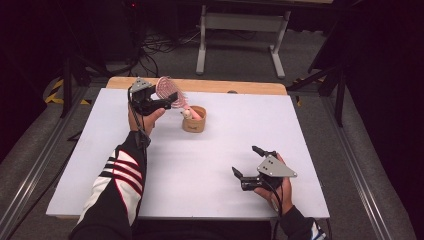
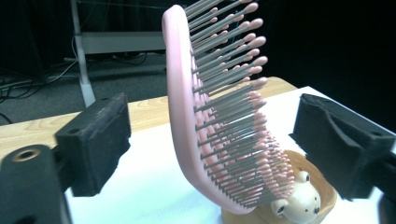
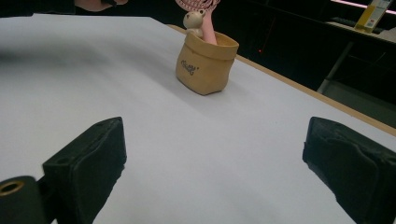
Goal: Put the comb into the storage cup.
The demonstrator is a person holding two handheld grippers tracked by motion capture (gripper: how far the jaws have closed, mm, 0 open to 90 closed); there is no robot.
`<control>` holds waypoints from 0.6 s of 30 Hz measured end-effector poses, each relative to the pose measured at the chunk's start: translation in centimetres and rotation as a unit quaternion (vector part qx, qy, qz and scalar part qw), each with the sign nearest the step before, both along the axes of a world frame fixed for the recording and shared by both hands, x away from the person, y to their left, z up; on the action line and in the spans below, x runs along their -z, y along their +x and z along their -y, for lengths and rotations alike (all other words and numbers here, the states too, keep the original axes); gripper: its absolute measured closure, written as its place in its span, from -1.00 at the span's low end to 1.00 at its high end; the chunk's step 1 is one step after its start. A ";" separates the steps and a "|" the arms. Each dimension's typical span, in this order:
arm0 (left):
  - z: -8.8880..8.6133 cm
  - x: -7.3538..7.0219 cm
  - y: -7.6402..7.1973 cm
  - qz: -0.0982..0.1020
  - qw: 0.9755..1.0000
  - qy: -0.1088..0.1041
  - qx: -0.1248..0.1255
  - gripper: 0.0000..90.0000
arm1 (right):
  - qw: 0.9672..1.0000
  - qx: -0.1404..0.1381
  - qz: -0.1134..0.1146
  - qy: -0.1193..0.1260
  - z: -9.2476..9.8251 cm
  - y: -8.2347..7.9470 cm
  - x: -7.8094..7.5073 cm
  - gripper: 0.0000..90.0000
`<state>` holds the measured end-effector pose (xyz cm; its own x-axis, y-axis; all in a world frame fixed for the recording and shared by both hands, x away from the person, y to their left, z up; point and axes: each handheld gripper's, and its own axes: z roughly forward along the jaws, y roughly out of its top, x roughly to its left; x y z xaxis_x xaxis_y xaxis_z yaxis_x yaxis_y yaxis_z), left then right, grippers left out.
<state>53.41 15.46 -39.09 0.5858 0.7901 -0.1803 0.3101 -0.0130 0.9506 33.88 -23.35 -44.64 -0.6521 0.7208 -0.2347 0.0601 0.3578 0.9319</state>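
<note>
Two hand-held grippers are in use over a white counter (image 1: 100, 165), each carried in one hand of a person seated at the near edge. At the left of the high view, the left hand-held gripper (image 1: 172, 98) is raised above the far-left area of the counter, with the person's left hand (image 1: 142, 120) wrapped around its body and a black sleeve with red and white stripes (image 1: 117, 180) behind it. Its jaws stand spread on either side of a pink hairbrush (image 2: 219, 116); in the left gripper view both black pads are clear of the brush, with a visible gap on each side, so nothing is pinched. The hairbrush stands steeply tilted, bristles facing the right-hand pad in that view, with its lower end inside a small tan pouch (image 3: 205, 63). A small pale animal figure (image 2: 299, 203) sits at the rim of the pouch, touching the brush. The pouch rests upright on the far-centre part of the counter, just right of the left hand-held gripper. Farther right and nearer the person, the right hand-held gripper (image 1: 247, 162) is held low over the near-right area of the counter, well apart from the pouch. Its jaws are spread wide with bare counter surface between them
</note>
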 end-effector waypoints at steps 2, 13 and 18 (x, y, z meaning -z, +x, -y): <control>-0.1 0.0 -0.1 0.000 1.000 0.008 0.005 -0.81 | 1.000 0.000 0.000 0.000 0.0 0.0 0.0 -0.85; -0.4 0.0 -0.8 0.018 0.999 0.037 0.009 -0.92 | 1.000 0.001 0.000 0.000 0.0 0.0 0.0 -0.85; -0.7 -0.1 -1.1 0.025 0.999 0.043 0.016 -0.90 | 1.000 0.003 0.001 0.001 0.0 0.0 0.0 -0.85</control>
<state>52.27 16.20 -38.98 0.6177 0.7821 -0.0823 0.2604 -0.1046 0.9598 33.90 -23.38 -44.64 -0.6473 0.7253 -0.2346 0.0611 0.3562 0.9324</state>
